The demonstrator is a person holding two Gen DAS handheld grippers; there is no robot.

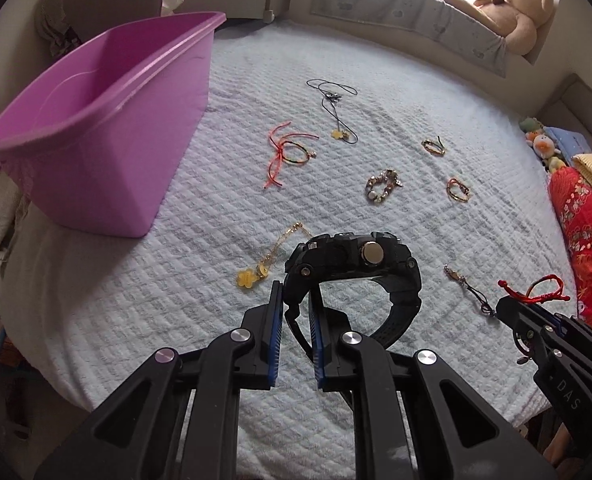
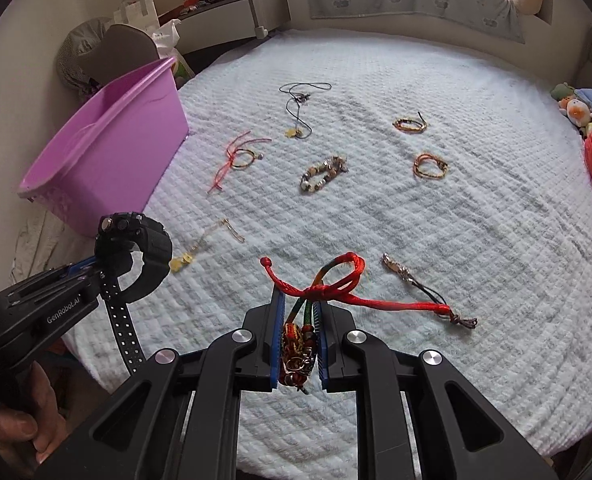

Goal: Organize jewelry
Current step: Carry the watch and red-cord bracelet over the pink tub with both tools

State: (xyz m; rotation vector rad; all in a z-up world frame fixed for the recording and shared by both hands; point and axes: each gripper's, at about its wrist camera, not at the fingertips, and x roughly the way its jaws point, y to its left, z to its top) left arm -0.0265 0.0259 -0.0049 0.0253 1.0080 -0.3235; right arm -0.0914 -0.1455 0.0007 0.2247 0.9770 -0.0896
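At far left a purple plastic tub (image 1: 96, 136) sits on the pale blue quilted blanket (image 1: 376, 64), its open top tilted toward the left wrist camera. The left gripper (image 1: 296, 312) is held low over the blanket's near edge, pointing away from the person, its blue-padded fingers (image 1: 277, 320) pinching the strap of a chunky black wristwatch (image 1: 356, 268) lifted clear of the blanket. Just left of the watch lies a gold chain with a yellow flower charm (image 1: 256, 272). Farther out lie a red cord bracelet (image 1: 284, 152), a black cord necklace (image 1: 336, 108) and a beaded bracelet (image 1: 380, 188). To the right, the right gripper (image 2: 299, 308) hovers level, pressed together on a red knotted cord bracelet with beads (image 2: 316, 292), near a dark-corded metal charm (image 2: 412, 280) on the blanket.
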